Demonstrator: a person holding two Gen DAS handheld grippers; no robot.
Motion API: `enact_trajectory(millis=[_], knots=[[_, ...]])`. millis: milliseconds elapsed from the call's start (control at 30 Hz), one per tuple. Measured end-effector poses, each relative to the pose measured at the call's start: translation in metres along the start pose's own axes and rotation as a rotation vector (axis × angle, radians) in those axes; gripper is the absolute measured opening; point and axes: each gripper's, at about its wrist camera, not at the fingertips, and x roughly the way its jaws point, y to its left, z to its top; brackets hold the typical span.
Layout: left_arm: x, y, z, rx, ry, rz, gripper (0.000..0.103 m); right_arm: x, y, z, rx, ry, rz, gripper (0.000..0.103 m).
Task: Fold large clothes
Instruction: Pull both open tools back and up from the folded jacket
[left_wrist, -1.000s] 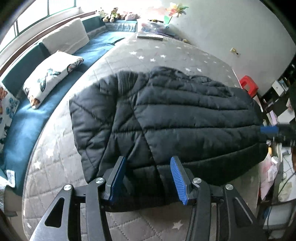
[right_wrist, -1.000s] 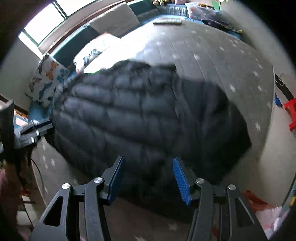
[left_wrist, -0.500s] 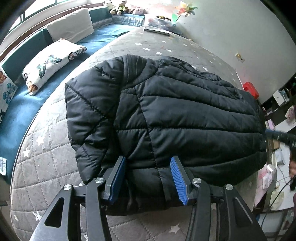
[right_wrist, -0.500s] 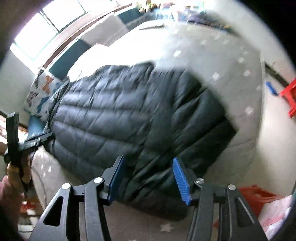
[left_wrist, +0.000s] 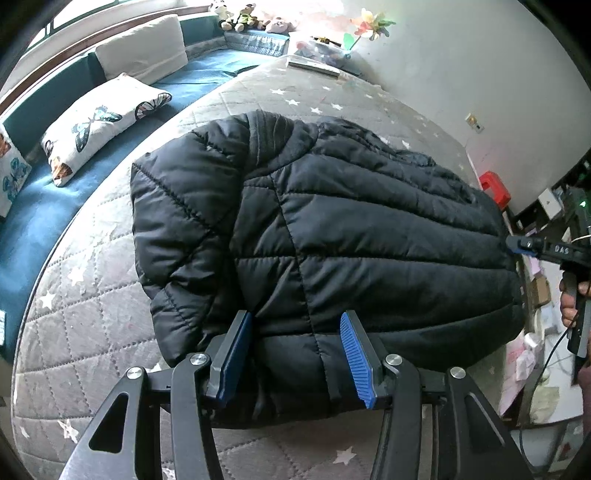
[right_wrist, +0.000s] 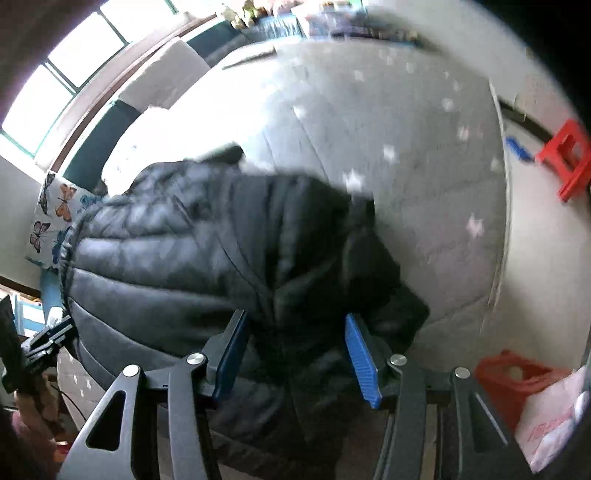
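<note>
Our left gripper (left_wrist: 301, 350) is clamped on the near hem of the black jacket (left_wrist: 332, 229); our right gripper (right_wrist: 295, 354) likewise pinches the jacket's (right_wrist: 207, 258) edge, view blurred; jacket lies spread on the grey star-quilted bed (left_wrist: 92, 332); butterfly pillow (left_wrist: 99, 122) beyond.

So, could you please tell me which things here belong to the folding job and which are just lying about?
Belongs to the job:
black puffer jacket
left tongs
right tongs
bed

Lying about:
butterfly pillow
red stool
stuffed toys
</note>
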Motion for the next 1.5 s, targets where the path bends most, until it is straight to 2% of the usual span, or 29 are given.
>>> enact_trajectory(millis=[100, 167, 233, 367, 500, 667, 767, 833, 900, 1100, 1233, 1500], knots=[[-0.013, 0.004, 0.002, -0.037, -0.02, -0.035, 0.054, -0.016, 0.02, 0.016, -0.038, -0.073, 0.036, 0.058], [-0.025, 0.006, 0.006, -0.053, -0.041, -0.053, 0.054, -0.015, 0.034, 0.029, -0.067, -0.091, 0.063, 0.058], [-0.04, 0.007, 0.014, -0.058, -0.083, -0.055, 0.054, -0.003, 0.042, 0.026, -0.087, -0.073, 0.06, 0.058], [-0.053, 0.016, 0.041, -0.076, -0.126, -0.077, 0.054, 0.043, 0.037, 0.024, -0.064, 0.034, 0.006, 0.058], [-0.046, 0.029, 0.071, -0.077, -0.141, -0.034, 0.054, 0.046, 0.038, 0.018, -0.095, 0.036, -0.022, 0.059], [-0.009, 0.057, 0.091, -0.14, -0.066, 0.009, 0.054, 0.044, 0.036, 0.018, -0.108, 0.056, -0.009, 0.059], [0.016, 0.069, 0.086, -0.175, -0.02, 0.025, 0.055, 0.048, 0.036, 0.019, -0.103, 0.051, -0.006, 0.059], [0.021, 0.075, 0.082, -0.203, -0.021, 0.006, 0.055, 0.05, 0.039, 0.019, -0.111, 0.05, -0.012, 0.06], [0.02, 0.073, 0.083, -0.196, -0.023, 0.018, 0.055, 0.048, 0.04, 0.018, -0.119, 0.043, -0.018, 0.059], [-0.002, 0.055, 0.079, -0.136, -0.046, 0.096, 0.055, 0.018, 0.045, 0.009, -0.122, -0.033, -0.008, 0.059], [-0.022, 0.042, 0.066, -0.124, -0.062, 0.11, 0.055, -0.003, 0.053, -0.006, -0.151, -0.063, -0.012, 0.059], [-0.063, 0.016, 0.034, -0.077, -0.088, 0.16, 0.055, -0.031, 0.057, -0.039, -0.168, -0.082, -0.036, 0.059]])
